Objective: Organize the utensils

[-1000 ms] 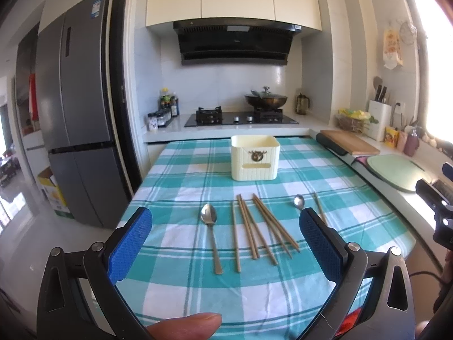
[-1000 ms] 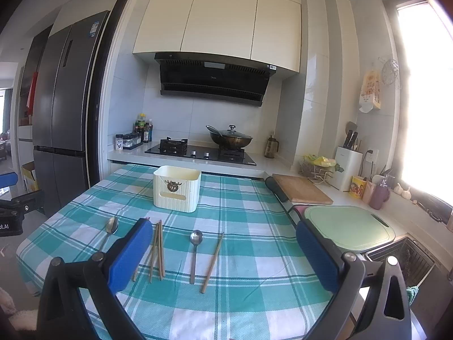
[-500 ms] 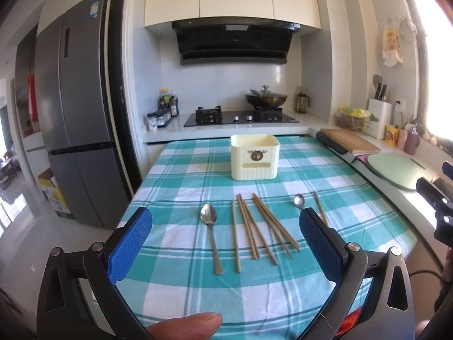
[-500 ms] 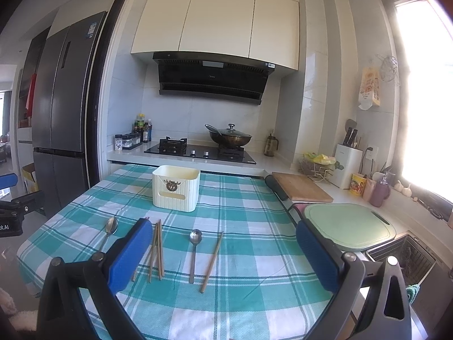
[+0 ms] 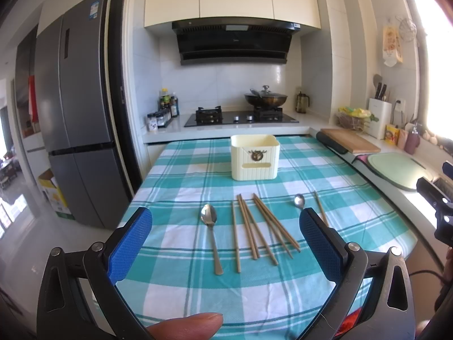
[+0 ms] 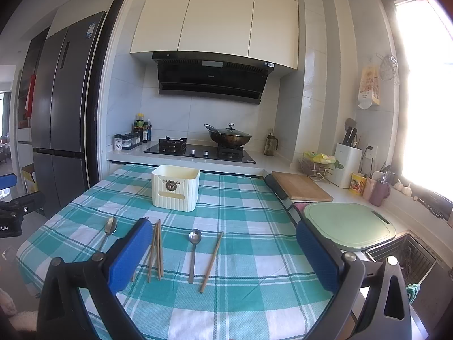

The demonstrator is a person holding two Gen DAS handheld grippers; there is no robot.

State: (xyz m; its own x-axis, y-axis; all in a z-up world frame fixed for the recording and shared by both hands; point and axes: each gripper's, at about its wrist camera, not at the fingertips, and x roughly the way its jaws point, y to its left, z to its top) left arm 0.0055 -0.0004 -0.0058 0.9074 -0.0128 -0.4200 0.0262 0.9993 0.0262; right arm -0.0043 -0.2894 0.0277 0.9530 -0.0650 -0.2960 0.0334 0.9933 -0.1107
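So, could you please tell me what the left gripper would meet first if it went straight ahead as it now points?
Probably the cluster of wooden chopsticks on the checked tablecloth, beside the larger spoon. The left gripper is open and empty; depth is uncertain.

Left gripper spread wide, empty, blue pads framing the near table. Fingertip at bottom edge. Teal checked tablecloth covers the table. Large spoon lies left, bowl far, handle near. Right of it a loose spread of wooden chopsticks, some crossing. Small spoon further right, partly behind the right pad; single chopstick just beside it. Cream holder box stands upright farther back, centre. Right gripper partly visible at right edge.
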